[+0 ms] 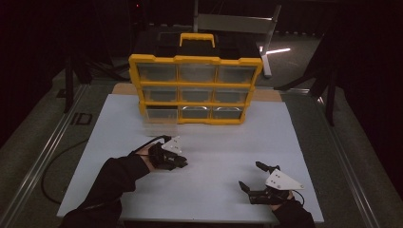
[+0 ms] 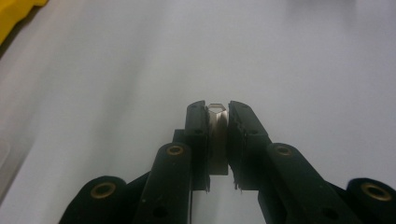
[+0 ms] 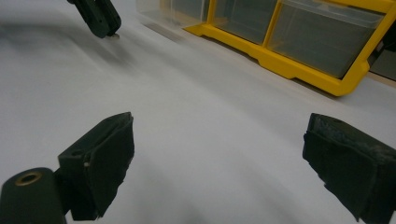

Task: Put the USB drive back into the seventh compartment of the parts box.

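While the right hand-held gripper (image 3: pixel 217 163) gapes empty, the left hand-held gripper (image 2: pixel 217 116) pinches what may be a metal bit (image 2: pixel 217 135).

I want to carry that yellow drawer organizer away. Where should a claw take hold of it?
Grip the yellow carry handle on top of the organizer, coming down from above. It stands upright, and the handle arches over an open gap that a jaw could probably slip through.
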Demonstrator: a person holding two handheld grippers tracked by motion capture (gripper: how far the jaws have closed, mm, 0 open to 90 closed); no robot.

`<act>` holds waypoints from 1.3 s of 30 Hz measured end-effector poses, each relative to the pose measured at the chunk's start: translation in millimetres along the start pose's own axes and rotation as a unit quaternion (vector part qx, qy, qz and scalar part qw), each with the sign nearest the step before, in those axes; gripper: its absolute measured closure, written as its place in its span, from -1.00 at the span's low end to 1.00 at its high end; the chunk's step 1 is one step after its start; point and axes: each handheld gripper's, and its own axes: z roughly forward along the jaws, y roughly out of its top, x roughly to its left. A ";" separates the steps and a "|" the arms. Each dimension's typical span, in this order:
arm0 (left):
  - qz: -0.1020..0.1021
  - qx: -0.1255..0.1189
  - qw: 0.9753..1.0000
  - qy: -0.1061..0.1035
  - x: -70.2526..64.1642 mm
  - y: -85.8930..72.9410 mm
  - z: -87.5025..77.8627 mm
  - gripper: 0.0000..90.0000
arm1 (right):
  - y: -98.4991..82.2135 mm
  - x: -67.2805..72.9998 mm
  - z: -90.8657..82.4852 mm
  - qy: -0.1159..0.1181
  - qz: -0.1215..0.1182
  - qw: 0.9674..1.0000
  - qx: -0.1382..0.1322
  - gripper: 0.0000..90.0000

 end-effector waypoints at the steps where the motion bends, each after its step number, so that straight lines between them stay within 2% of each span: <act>1: 0.002 0.002 1.000 0.002 0.3 0.6 -1.4 0.77 | -0.1 -0.2 0.3 0.000 -0.001 1.000 0.000 -0.80; 20: 0.007 -0.009 1.000 0.007 3.3 10.8 -23.2 0.77 | -0.3 -0.5 0.3 0.000 0.000 1.000 0.000 -0.80; 39: -0.001 -0.014 1.000 0.021 12.1 17.8 -45.2 0.77 | -0.2 0.1 -0.1 -0.002 0.000 1.000 0.002 -0.80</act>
